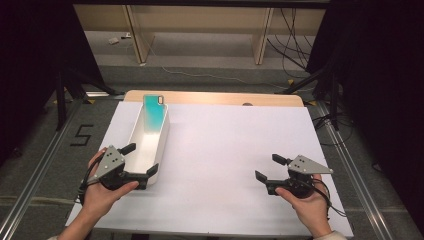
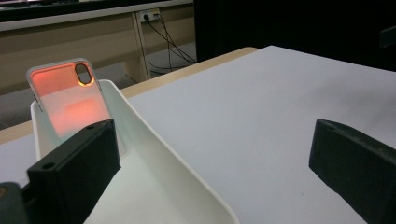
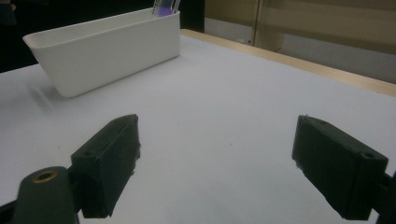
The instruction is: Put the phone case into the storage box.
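From above, the left gripper (image 1: 141,159) is spread wide across the near end of the white tub (image 1: 150,137). A phone case (image 1: 154,116) leans inside, at the far end. The right gripper (image 1: 269,168) is spread wide too, holding nothing, well apart on the white table (image 1: 225,150).

In the left gripper view, one jaw sits inside the tub (image 2: 154,154), one outside.

In the right gripper view, the tub (image 3: 107,46) stands far off.

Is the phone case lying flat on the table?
No, the phone case stands tilted inside the white tub, leaning on its far end.

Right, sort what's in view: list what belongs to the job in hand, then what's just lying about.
In the job:
- white bin
- phone case leaning inside it
- left gripper, open, straddling the bin's near wall

Lying about:
- right gripper, open over bare table
- floor cables
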`<state>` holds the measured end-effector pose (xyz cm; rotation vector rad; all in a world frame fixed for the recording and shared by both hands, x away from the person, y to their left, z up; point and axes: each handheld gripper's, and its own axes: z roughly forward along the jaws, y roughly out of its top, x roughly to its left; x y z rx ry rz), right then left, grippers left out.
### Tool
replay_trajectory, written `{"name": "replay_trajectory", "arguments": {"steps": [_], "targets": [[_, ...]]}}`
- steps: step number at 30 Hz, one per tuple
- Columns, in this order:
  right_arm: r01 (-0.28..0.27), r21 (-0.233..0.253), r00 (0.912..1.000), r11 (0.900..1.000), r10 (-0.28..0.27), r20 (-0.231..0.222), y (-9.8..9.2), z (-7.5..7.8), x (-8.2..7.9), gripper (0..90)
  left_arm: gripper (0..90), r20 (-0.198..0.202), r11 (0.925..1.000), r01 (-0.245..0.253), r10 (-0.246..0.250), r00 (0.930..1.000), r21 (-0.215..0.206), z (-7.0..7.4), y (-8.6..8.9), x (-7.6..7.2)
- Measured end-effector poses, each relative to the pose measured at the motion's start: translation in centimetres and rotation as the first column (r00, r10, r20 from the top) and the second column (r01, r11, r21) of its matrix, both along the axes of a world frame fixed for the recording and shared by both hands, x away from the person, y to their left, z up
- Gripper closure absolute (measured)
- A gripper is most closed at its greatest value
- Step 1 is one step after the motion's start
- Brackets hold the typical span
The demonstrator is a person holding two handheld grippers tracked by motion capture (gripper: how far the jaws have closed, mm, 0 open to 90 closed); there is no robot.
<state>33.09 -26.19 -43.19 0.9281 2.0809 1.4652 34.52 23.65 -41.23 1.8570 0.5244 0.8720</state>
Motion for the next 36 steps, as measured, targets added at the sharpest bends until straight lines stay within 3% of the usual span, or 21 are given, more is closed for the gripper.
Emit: {"name": "replay_trajectory", "arguments": {"steps": [1,3,8,11,14,16,17,18,20,21,23,24,25,28,29,31,32,36], "targets": [[-0.002,0.000,0.9996,1.000,0.002,-0.028,-0.1,0.1,-0.2,16.2,1.0,0.005,1.0000,0.005,-0.005,1.0000,0.003,-0.1,0.0,0.0],[-0.004,-0.009,1.0000,1.000,0.004,-0.005,-0.3,0.1,-0.2,16.2,1.1,-0.002,0.9999,0.002,-0.002,1.0000,0.010,-0.2,0.1,-0.1],[-0.015,0.015,0.9998,1.000,0.015,-0.016,-0.4,-0.1,-0.4,16.3,1.4,-0.006,0.9997,0.021,-0.021,0.9998,0.013,-0.5,0.0,-0.3],[-0.016,-0.017,0.9997,1.000,0.016,-0.017,-0.5,-0.1,-0.6,16.4,2.9,-0.011,0.9994,0.033,-0.033,0.9994,0.003,-0.5,-0.3,-0.5],[-0.034,-0.004,0.9993,0.999,0.034,-0.014,-0.3,-0.2,-0.5,16.5,3.5,-0.011,0.9982,0.059,-0.060,0.9982,-0.004,-0.6,-0.8,-0.7],[-0.038,-0.030,0.9993,0.999,0.038,-0.002,-0.3,-0.1,-0.5,16.5,3.5,-0.019,0.9982,0.060,-0.060,0.9980,-0.005,-0.7,-1.0,-0.9],[-0.041,-0.021,0.9991,0.999,0.040,-0.016,-0.2,-0.1,-0.6,16.5,3.5,-0.018,0.9980,0.063,-0.063,0.9979,-0.001,-0.7,-1.1,-0.9],[-0.040,-0.044,0.9991,0.998,0.039,-0.014,-0.3,0.0,-0.7,16.5,3.6,-0.018,0.9979,0.065,-0.065,0.9977,-0.001,-0.7,-1.1,-0.9],[-0.051,-0.029,0.9987,0.998,0.051,0.003,0.0,-0.2,-0.6,16.5,3.9,-0.020,0.9978,0.065,-0.065,0.9977,-0.008,-0.7,-1.1,-0.9],[-0.052,-0.042,0.9986,0.998,0.052,-0.012,0.0,-0.1,-0.6,16.5,4.0,-0.020,0.9978,0.066,-0.066,0.9976,-0.009,-0.8,-1.1,-0.9],[-0.060,-0.021,0.9980,0.998,0.059,-0.023,0.2,-0.3,-0.6,16.5,4.0,-0.015,0.9971,0.076,-0.076,0.9970,-0.004,-0.8,-1.1,-0.7],[-0.062,-0.050,0.9979,0.997,0.061,-0.023,0.1,-0.2,-0.6,16.5,4.1,-0.146,0.9885,0.028,-0.050,0.9880,-0.148,-1.5,-2.0,-1.7],[-0.062,-0.045,0.9975,0.997,0.060,-0.037,0.2,-0.2,-0.6,16.5,4.2,-0.140,0.9898,0.035,-0.055,0.9886,-0.138,-1.5,-1.9,-1.6],[-0.059,-0.035,0.9980,0.998,0.059,-0.023,0.3,-0.2,-0.5,16.5,4.3,-0.131,0.9895,0.043,-0.061,0.9894,-0.138,-1.4,-2.0,-1.4],[-0.065,-0.032,0.9970,0.997,0.063,-0.043,0.4,-0.2,-0.6,16.5,4.3,-0.131,0.9893,0.044,-0.063,0.9894,-0.139,-1.3,-2.1,-1.4],[-0.058,-0.038,0.9982,0.998,0.057,-0.019,0.3,-0.1,-0.5,16.5,4.4,-0.126,0.9893,0.051,-0.069,0.9897,-0.136,-1.2,-2.3,-1.4],[-0.061,-0.003,0.9979,0.998,0.061,-0.022,0.4,-0.2,-0.5,16.5,4.4,-0.126,0.9886,0.051,-0.069,0.9896,-0.142,-1.2,-2.3,-1.4],[-0.054,0.009,0.9985,0.998,0.054,-0.003,0.4,0.0,-0.4,16.5,4.5,-0.127,0.9887,0.052,-0.070,0.9894,-0.140,-1.2,-2.3,-1.4]]}}
